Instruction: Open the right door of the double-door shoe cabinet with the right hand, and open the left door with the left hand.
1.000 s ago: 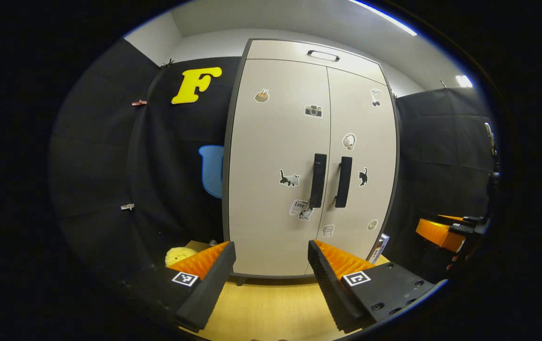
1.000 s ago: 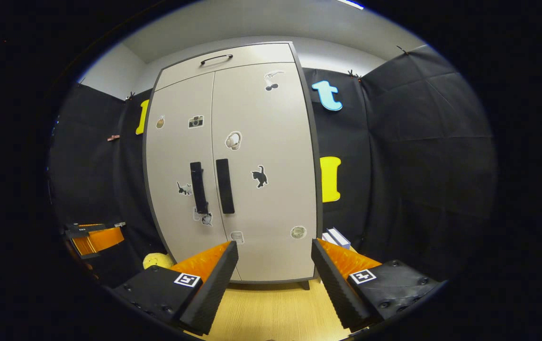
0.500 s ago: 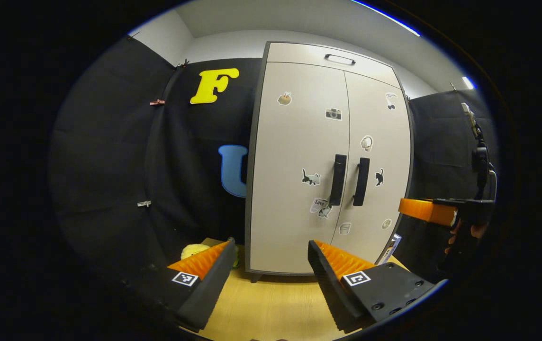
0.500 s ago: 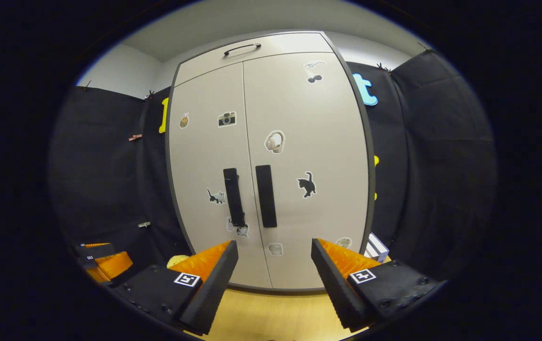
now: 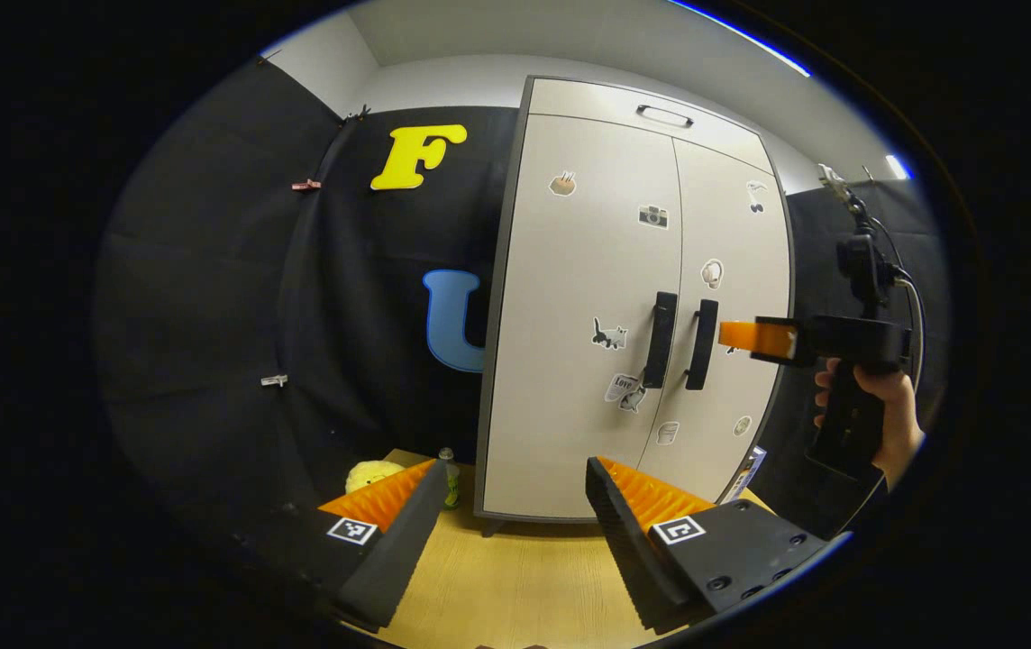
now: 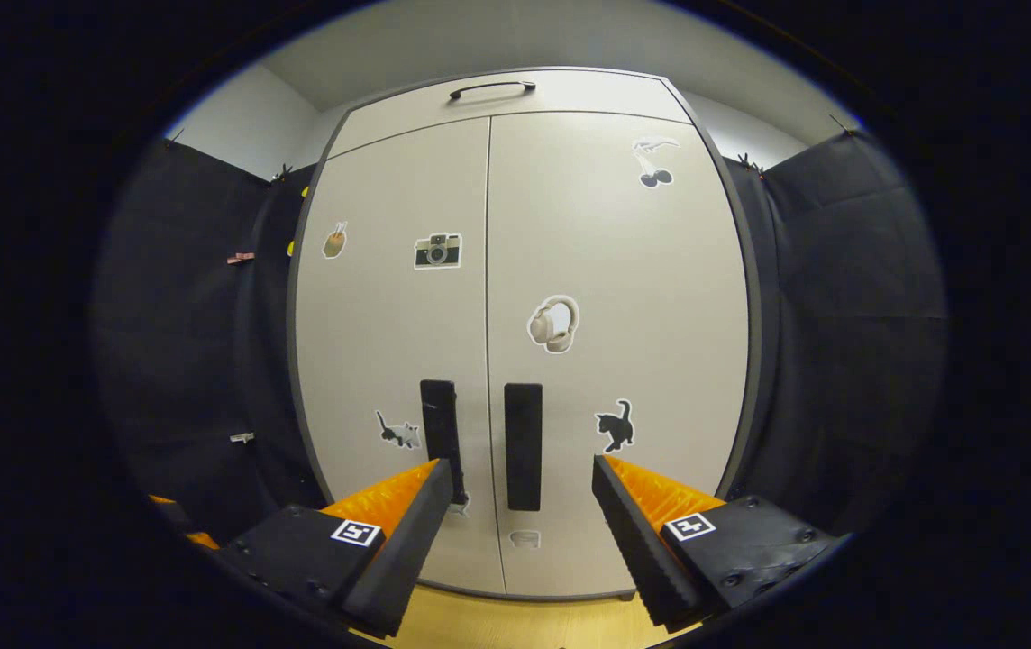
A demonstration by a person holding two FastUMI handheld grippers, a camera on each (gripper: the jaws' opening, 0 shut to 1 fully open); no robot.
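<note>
Your right tongs (image 6: 523, 505) are spread wide, holding nothing, pointed square at the shoe cabinet (image 6: 524, 315). In the right gripper view the right door handle (image 6: 523, 446) sits in the gap between your two fingers, just beyond the tips and not touched. The left door handle (image 6: 439, 433) is beside it, partly behind your left finger. Both doors are shut: right door (image 6: 615, 270), left door (image 6: 389, 315), seam running straight down between them. Stickers on the doors: camera (image 6: 437, 251), headphones (image 6: 553, 324), black cat (image 6: 615, 425).

Your left tongs (image 5: 515, 523) are also spread wide and empty, well back from the cabinet and off to its left side, above the wooden floor (image 5: 524, 577). In the left gripper view the cabinet stands at centre right with both black handles upright side by side either side of the seam. You can see the right tongs (image 5: 750, 335) from the side there, held by your hand (image 5: 876, 415), tips level with the handles and close in front of the right door; contact with the handle cannot be told from that angle. A yellow soft toy (image 5: 371, 473) and a small bottle (image 5: 449, 473) sit on the floor by the cabinet's left foot. A boxed item (image 5: 745, 469) leans at its right foot.
</note>
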